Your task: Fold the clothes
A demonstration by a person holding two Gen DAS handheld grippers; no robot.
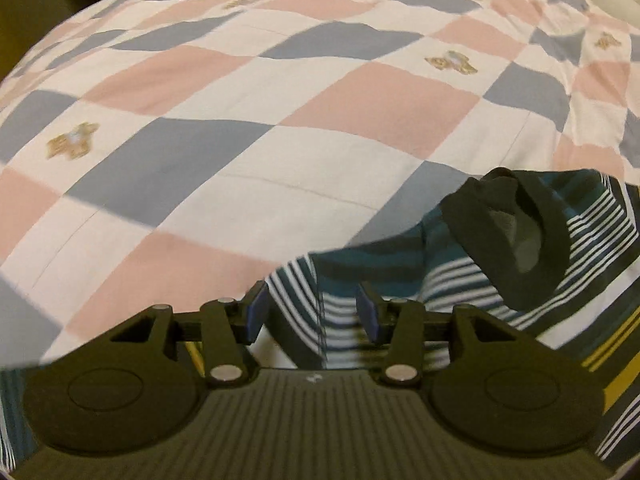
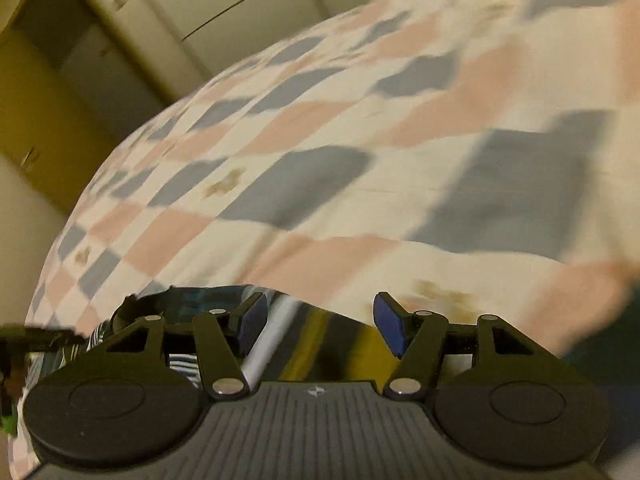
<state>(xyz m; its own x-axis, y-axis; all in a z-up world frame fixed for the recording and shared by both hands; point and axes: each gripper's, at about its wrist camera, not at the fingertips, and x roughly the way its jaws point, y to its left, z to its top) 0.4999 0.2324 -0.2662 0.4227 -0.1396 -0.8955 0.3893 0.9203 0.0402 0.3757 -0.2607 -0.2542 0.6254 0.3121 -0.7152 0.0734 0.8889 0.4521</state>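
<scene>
**Operator:** State the current step.

**Technician:** Re-gripping between folds, by my reading. The teal, white and yellow striped knit garment with a dark collar (image 1: 532,248) lies on the pink, grey and white checked quilt (image 1: 320,152), bunched at the near edge. The collar sits on top, turned open.

**Operator:** Left gripper condition?

**Technician:** The left gripper (image 1: 314,314) has its blue pads apart. Striped cloth shows in the gap between them, but the pads do not press on it. Nothing is clamped.

**Operator:** Right gripper condition?

**Technician:** The right gripper (image 2: 320,326) stands wider apart. Garment cloth passes beneath it, blurred. No cloth is pinched. The left gripper shows at the left border of the right wrist view.

**Operator:** Requirement for the next move?

**Technician:** Judged from this layout: lower each gripper onto one edge of the garment, well separated, and close on a single layer. Then draw the cloth flat across the quilt before folding. Risk: catching the quilt together with the garment, or taking the collar alone.
</scene>
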